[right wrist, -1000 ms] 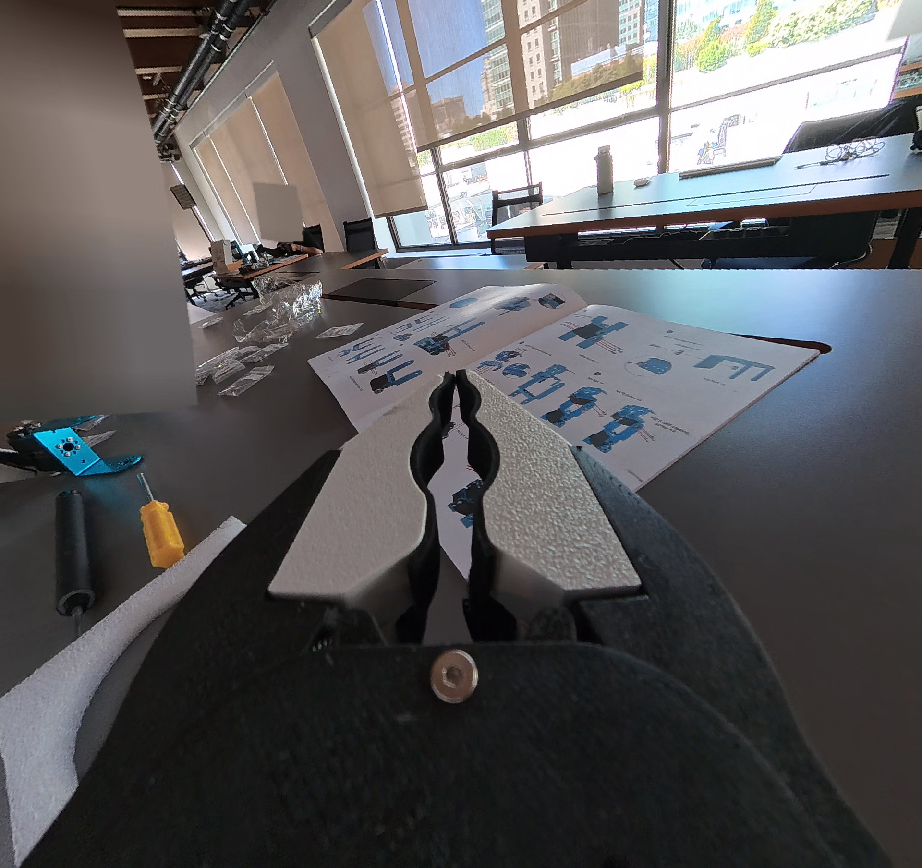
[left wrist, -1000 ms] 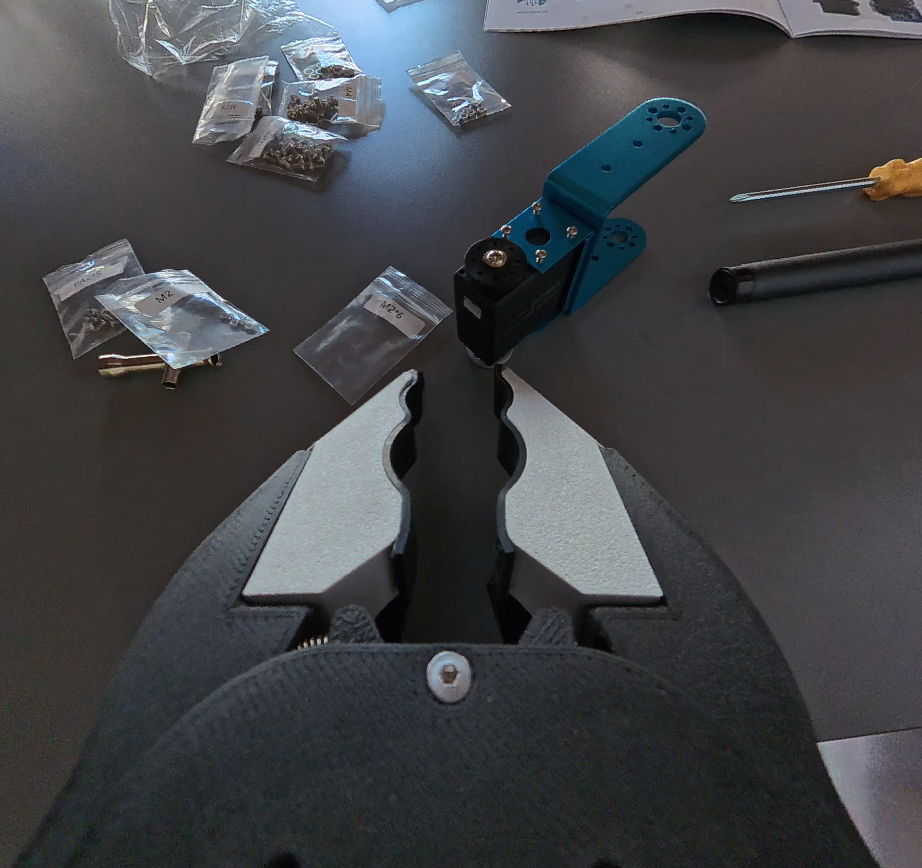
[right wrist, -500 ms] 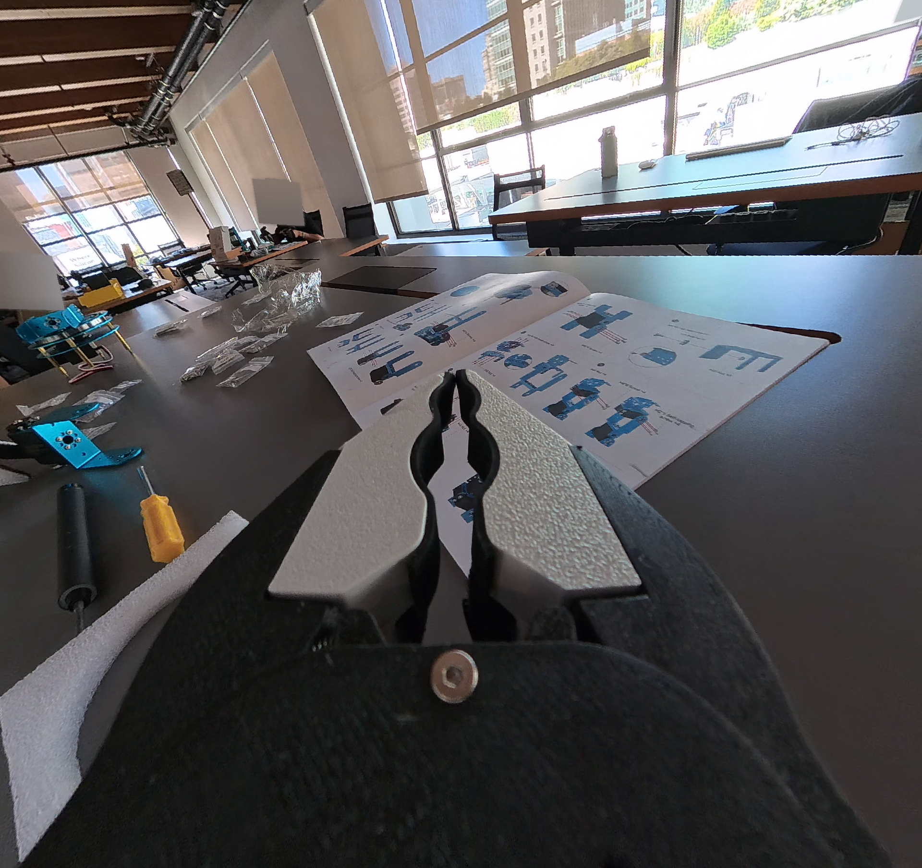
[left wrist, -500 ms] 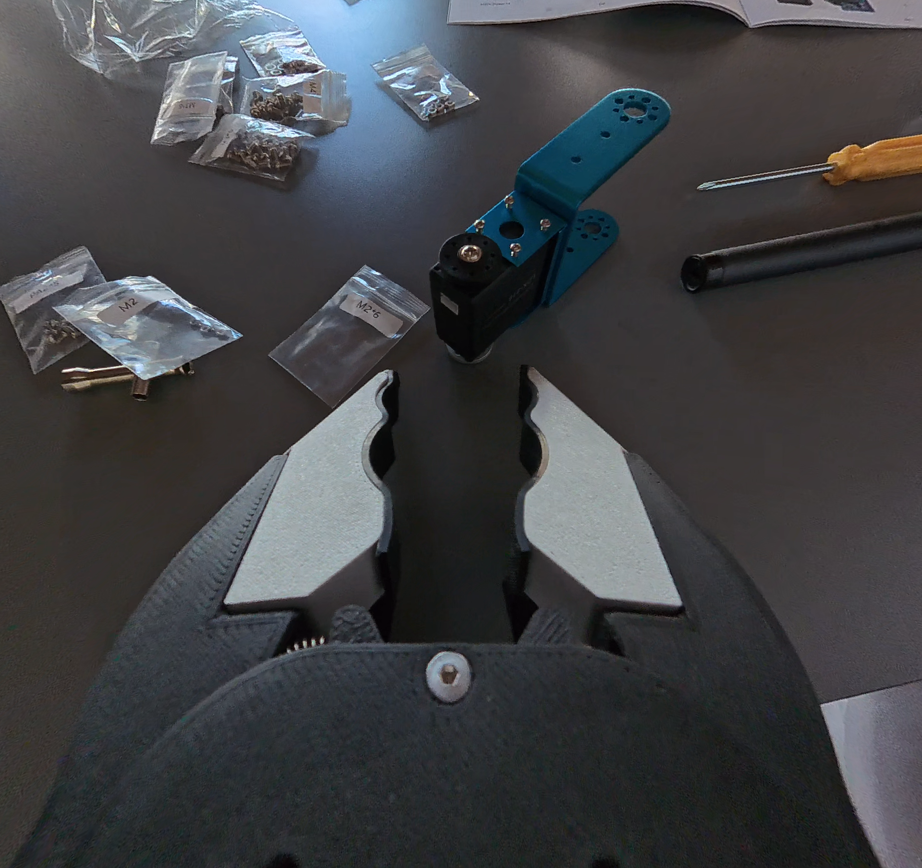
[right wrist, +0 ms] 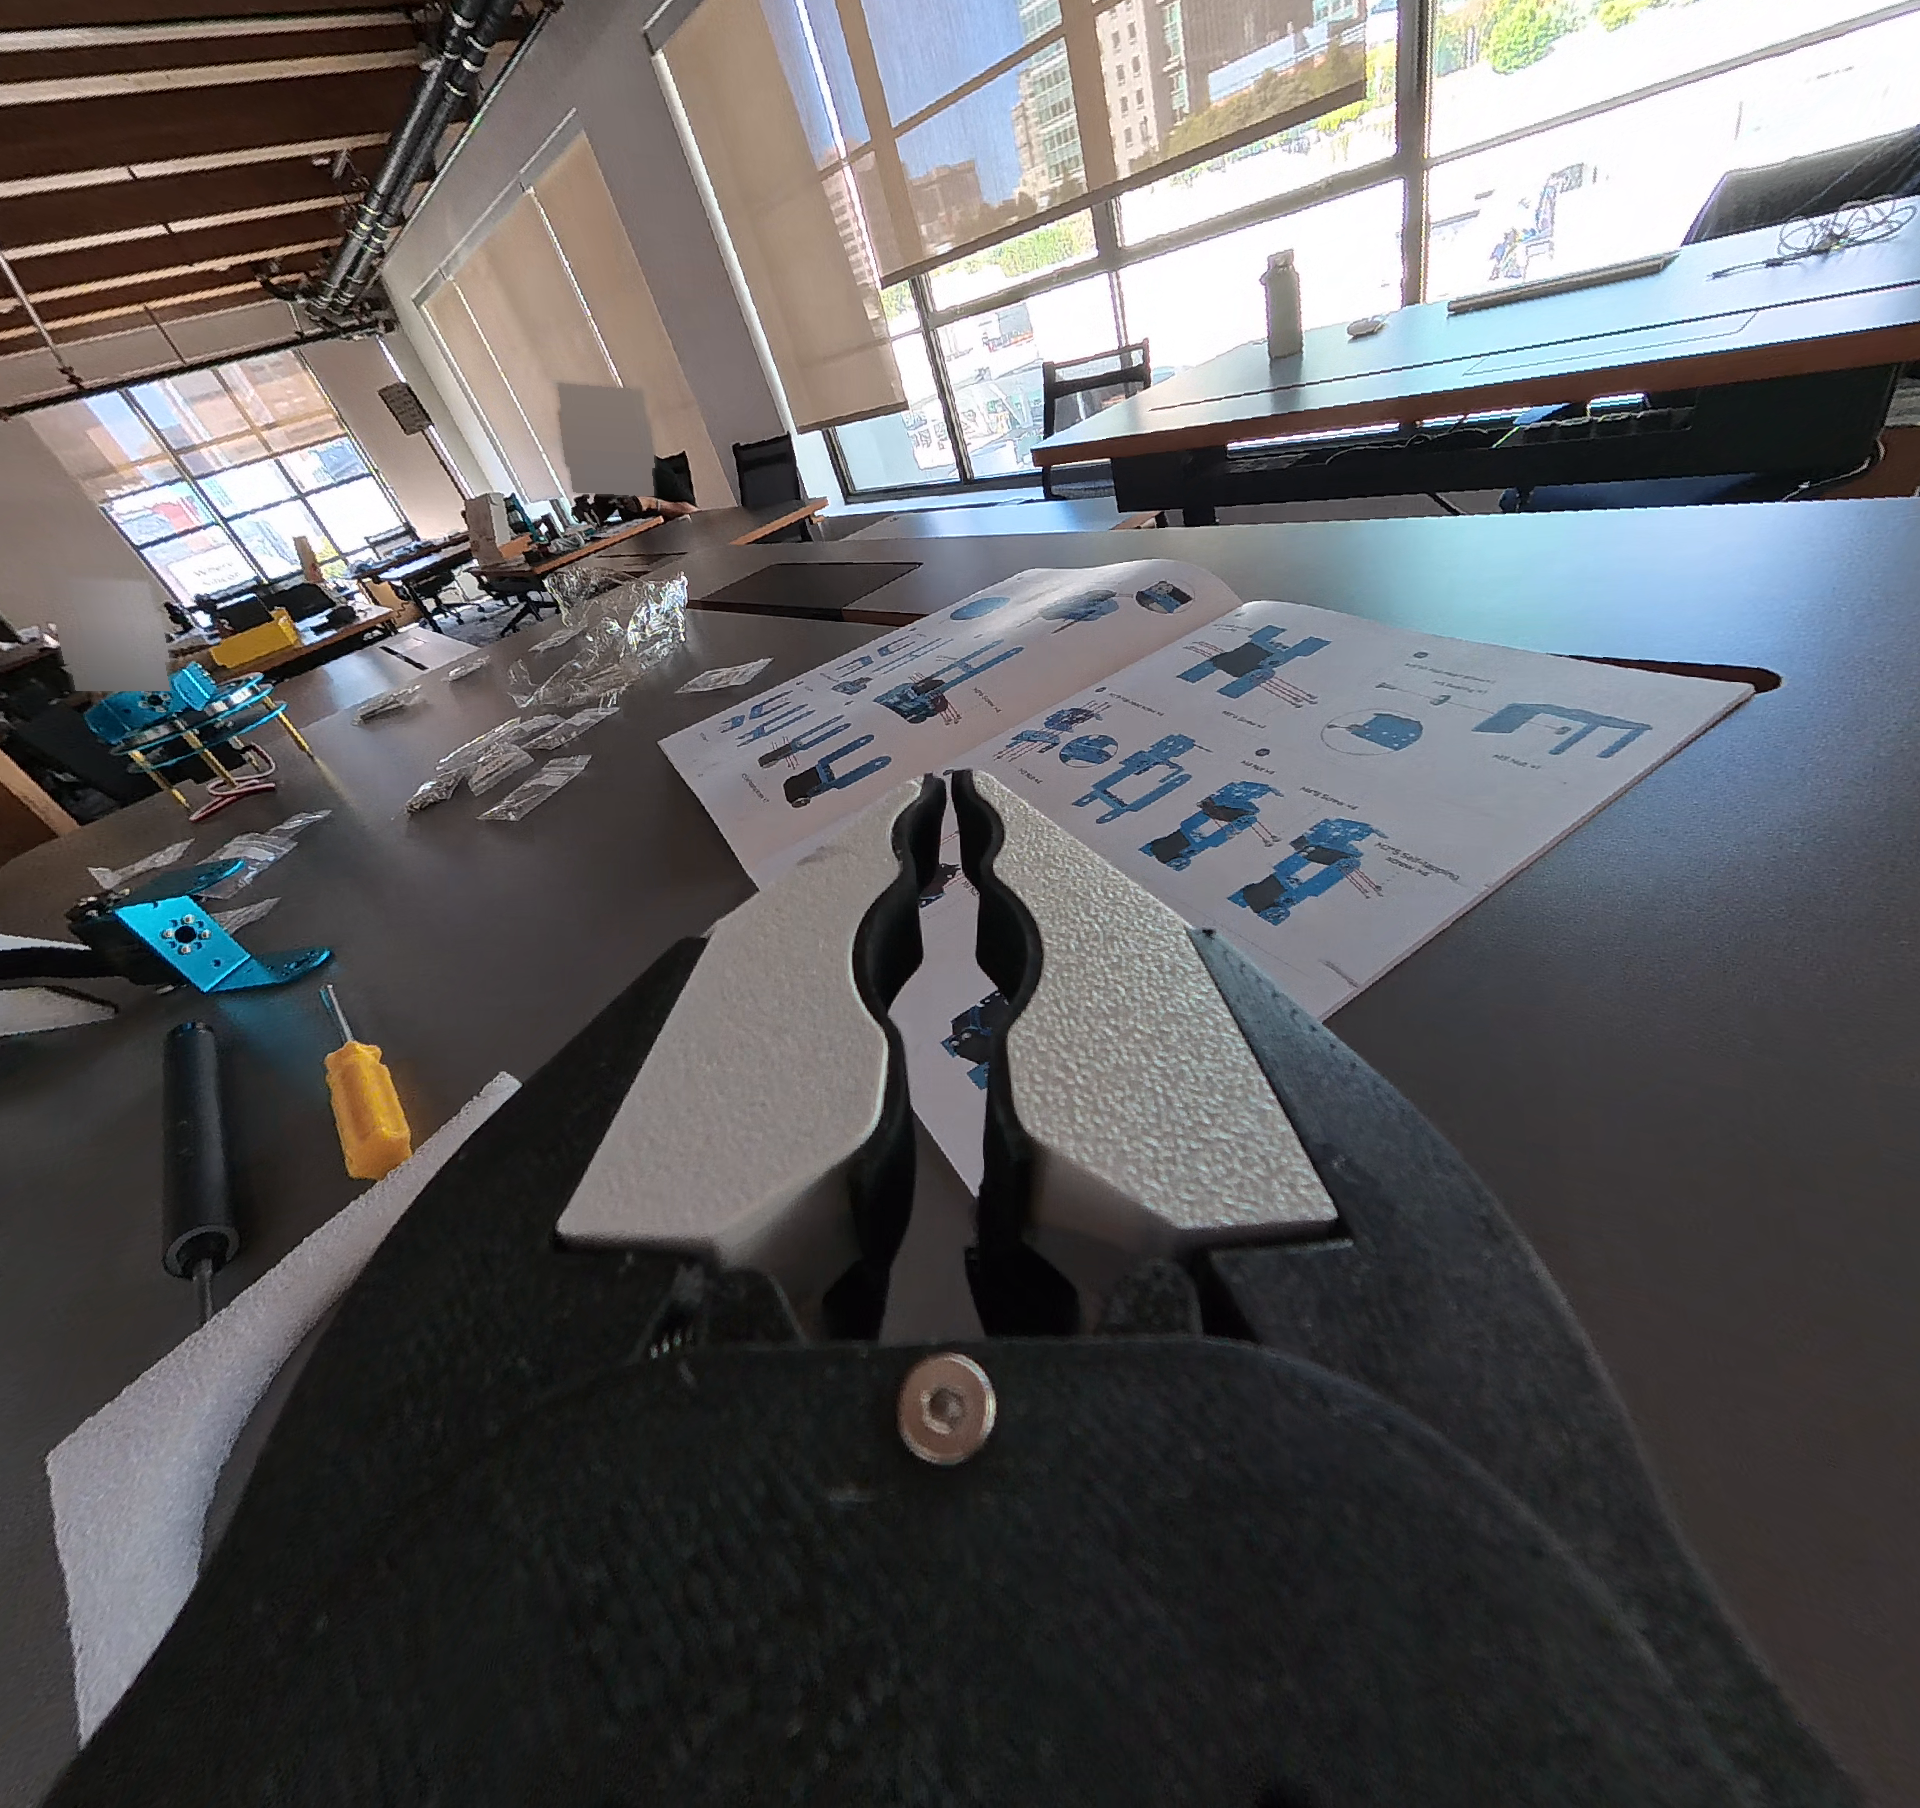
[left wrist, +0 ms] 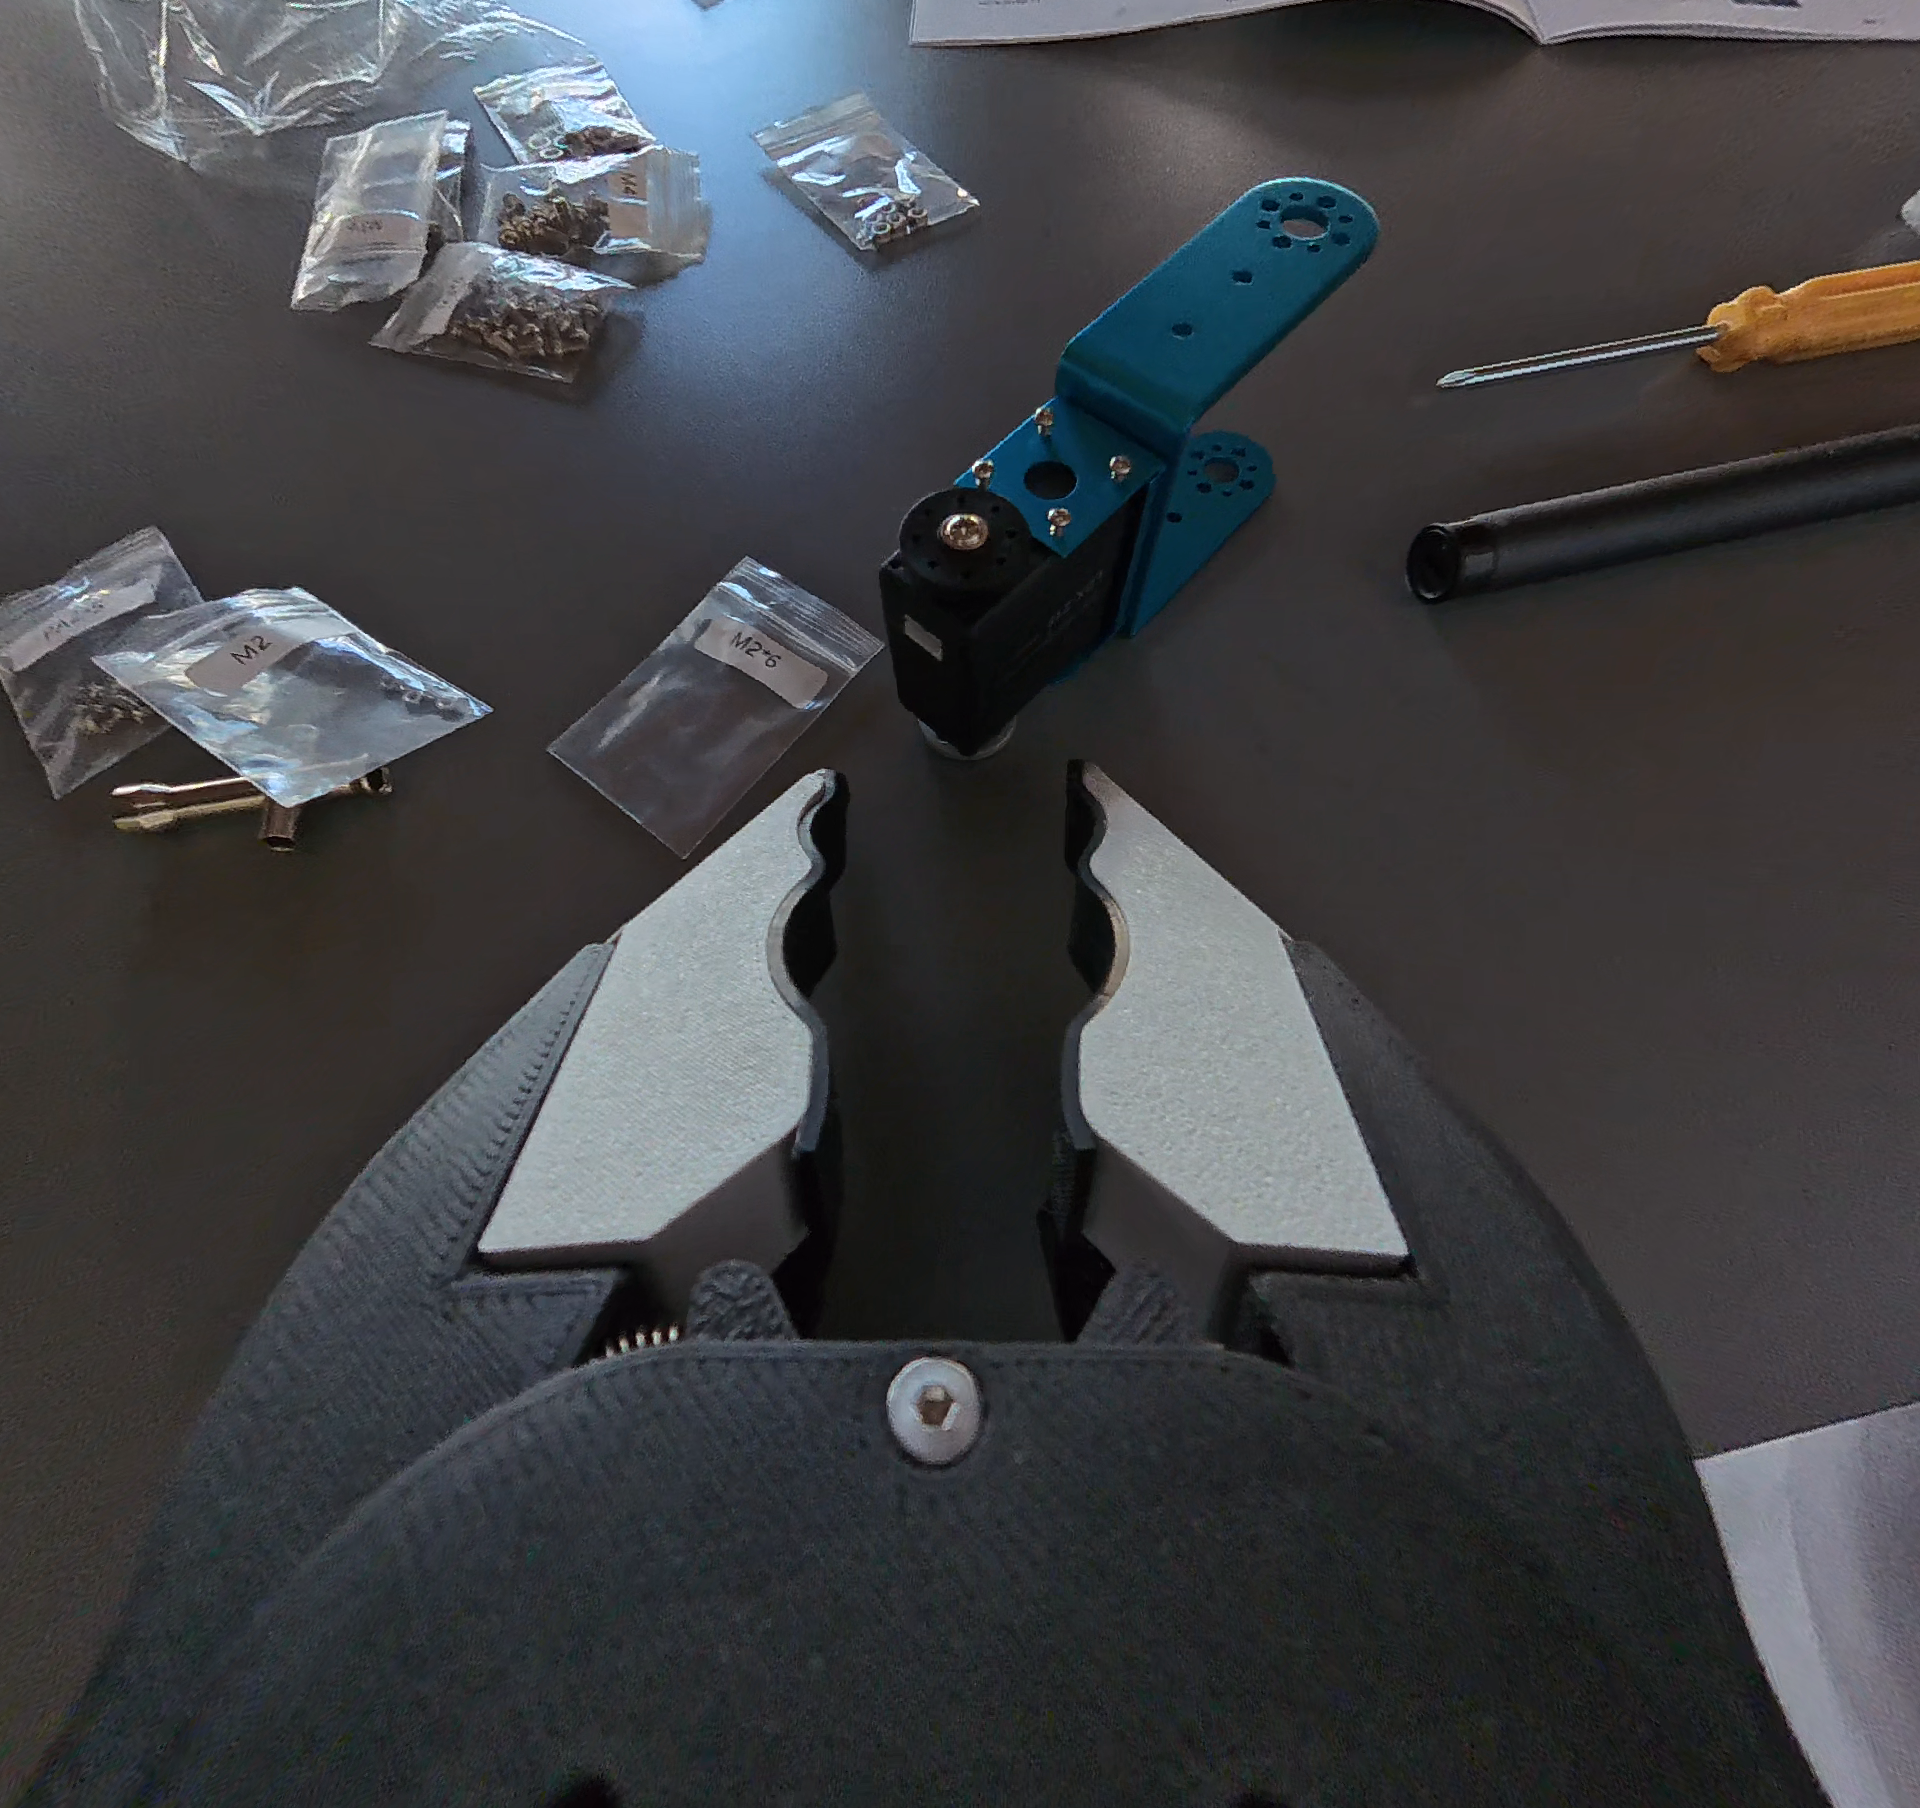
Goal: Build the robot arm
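A black servo (left wrist: 987, 615) with a blue metal bracket (left wrist: 1195, 356) screwed to it stands on the dark table, just beyond my left gripper (left wrist: 951, 787). That gripper is open and empty, its jaws spread either side of the servo's near end without touching it. A small clear bag (left wrist: 717, 698) lies left of the servo. My right gripper (right wrist: 948, 784) is shut and empty, low over the table at the near edge of an open instruction booklet (right wrist: 1247, 719). The servo and bracket (right wrist: 187, 943) show far left in the right wrist view.
A yellow-handled screwdriver (left wrist: 1704, 340) and a black rod (left wrist: 1662, 517) lie right of the servo. Several bags of screws (left wrist: 499, 231), crumpled plastic (left wrist: 229, 2) and a metal wrench (left wrist: 239, 802) lie to the left. White foam (right wrist: 208, 1395) lies by the right gripper. Other desks stand by the windows. Left tips to right tips: about 50 cm. Measured from the fingertips, the black rod (left wrist: 1662, 517) is 15 cm or so from the left gripper and 35 cm from the right.
My left gripper has opened wider and drawn back slightly from the servo. The right gripper has stayed shut and tilted slightly, showing more of the room on the left.
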`<state>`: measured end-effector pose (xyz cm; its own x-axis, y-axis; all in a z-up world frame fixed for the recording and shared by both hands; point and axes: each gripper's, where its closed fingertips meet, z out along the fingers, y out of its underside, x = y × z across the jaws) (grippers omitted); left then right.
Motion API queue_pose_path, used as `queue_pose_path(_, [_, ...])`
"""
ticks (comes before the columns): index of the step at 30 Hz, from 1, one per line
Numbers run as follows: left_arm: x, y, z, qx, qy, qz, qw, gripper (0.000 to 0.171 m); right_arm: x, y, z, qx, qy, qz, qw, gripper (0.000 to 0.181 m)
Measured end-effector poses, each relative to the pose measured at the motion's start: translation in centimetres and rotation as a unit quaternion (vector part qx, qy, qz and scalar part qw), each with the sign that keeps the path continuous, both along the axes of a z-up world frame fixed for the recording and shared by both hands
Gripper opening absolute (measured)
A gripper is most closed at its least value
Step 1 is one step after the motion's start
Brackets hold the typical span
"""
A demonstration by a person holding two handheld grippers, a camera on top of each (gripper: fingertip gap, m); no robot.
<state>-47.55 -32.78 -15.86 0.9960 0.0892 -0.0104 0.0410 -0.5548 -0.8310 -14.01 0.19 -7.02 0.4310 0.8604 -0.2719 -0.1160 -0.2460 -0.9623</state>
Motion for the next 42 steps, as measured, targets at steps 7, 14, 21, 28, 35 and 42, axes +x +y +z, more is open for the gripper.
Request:
queue_pose_path(7, [-0.03,0.03,0.0,0.001,0.0,0.003,1.0,0.042,-0.11,-0.09,-0.04,0.002,-0.004,0.001,1.0,0.001])
queue_pose_path(14, [-0.04,0.12,0.0,0.0,0.0,0.002,1.0,0.041,0.09,0.28,-0.1,-0.015,0.006,0.0,1.0,0.002])
queue_pose_path(21, [-0.11,0.15,0.02,0.0,0.0,0.005,1.0,0.039,0.15,0.35,-0.07,-0.014,0.006,-0.001,1.0,0.001])
queue_pose_path(28, [-0.02,0.31,0.04,0.0,0.0,-0.002,1.0,0.037,0.31,0.38,0.06,-0.011,0.011,-0.002,1.0,0.001])
queue_pose_path(35, [0.16,0.26,0.07,0.002,0.001,-0.008,1.0,0.036,0.12,0.38,-0.11,-0.011,0.002,0.0,1.0,0.001])
queue_pose_path(42, [-0.31,0.04,0.07,-0.005,0.022,-0.022,1.0,0.056,0.08,0.35,-0.12,-0.007,-0.002,0.002,1.0,0.001])
